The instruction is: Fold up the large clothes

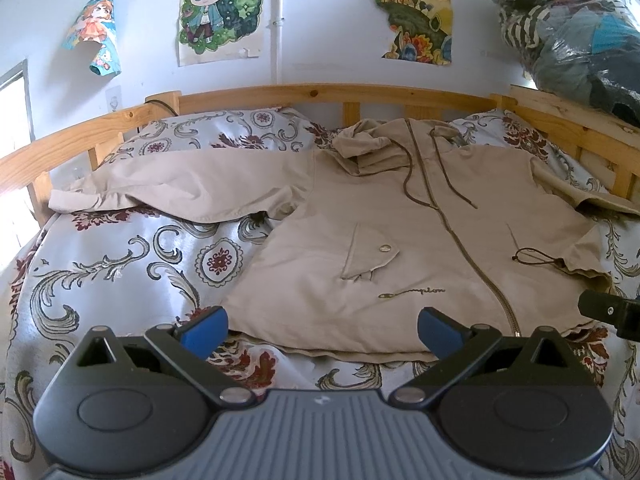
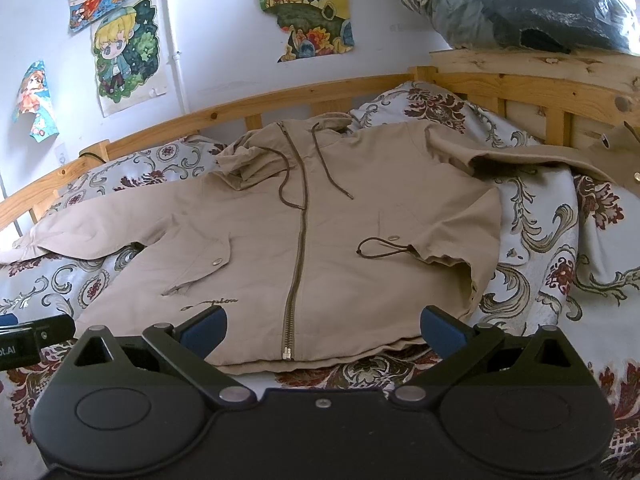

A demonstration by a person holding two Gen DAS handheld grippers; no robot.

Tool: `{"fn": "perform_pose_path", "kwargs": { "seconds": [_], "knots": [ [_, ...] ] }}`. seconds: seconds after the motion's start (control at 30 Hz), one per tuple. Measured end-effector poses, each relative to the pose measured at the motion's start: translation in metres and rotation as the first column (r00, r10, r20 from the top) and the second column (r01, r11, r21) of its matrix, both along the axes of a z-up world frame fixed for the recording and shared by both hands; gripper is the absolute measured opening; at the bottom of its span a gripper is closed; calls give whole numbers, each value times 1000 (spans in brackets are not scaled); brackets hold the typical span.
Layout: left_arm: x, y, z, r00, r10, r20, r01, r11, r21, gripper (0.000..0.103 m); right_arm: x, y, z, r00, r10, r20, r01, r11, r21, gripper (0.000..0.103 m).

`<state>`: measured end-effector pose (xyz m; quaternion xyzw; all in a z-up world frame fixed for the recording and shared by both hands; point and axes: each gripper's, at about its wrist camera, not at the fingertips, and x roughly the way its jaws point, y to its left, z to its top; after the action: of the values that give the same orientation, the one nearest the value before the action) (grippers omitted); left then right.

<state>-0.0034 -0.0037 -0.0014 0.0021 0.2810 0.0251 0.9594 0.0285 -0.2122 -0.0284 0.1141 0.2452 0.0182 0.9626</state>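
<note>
A beige hooded jacket lies front up and zipped on the patterned bedspread. Its sleeves are spread to both sides and its hem faces me. My left gripper hovers open just above the hem's left half, with nothing between its blue fingertips. Over the hem near the zipper's lower end, my right gripper is open too and holds nothing. The right gripper's black body shows at the right edge of the left wrist view.
A wooden bed rail runs along the far side and the right end. A plastic bag of clothes rests on the right rail. Posters hang on the white wall. Pillows lie under the spread.
</note>
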Motion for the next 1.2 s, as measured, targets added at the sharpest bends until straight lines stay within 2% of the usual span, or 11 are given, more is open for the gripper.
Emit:
{"fn": "perform_pose_path", "kwargs": {
  "seconds": [0.63, 0.77, 0.93, 1.07, 1.2],
  "knots": [
    [3, 4, -2, 1000, 8, -13, -8, 1000, 1, 102, 0, -4, -1, 1000, -7, 1, 7, 1000, 6, 102],
    [8, 5, 3, 1000, -14, -24, 14, 1000, 6, 102, -1, -5, 0, 1000, -21, 6, 21, 1000, 11, 102],
    [20, -3, 19, 997, -71, -37, 73, 997, 28, 102, -7, -13, 6, 994, -94, 49, 93, 995, 21, 102],
    [36, -11, 39, 983, -158, -90, 167, 981, 99, 102, -11, -32, 17, 980, -180, 89, 174, 982, 75, 102],
    [64, -12, 68, 974, -176, -144, 198, 968, 155, 102, -9, -64, 37, 955, -279, 100, 272, 959, 82, 102]
  ]
}}
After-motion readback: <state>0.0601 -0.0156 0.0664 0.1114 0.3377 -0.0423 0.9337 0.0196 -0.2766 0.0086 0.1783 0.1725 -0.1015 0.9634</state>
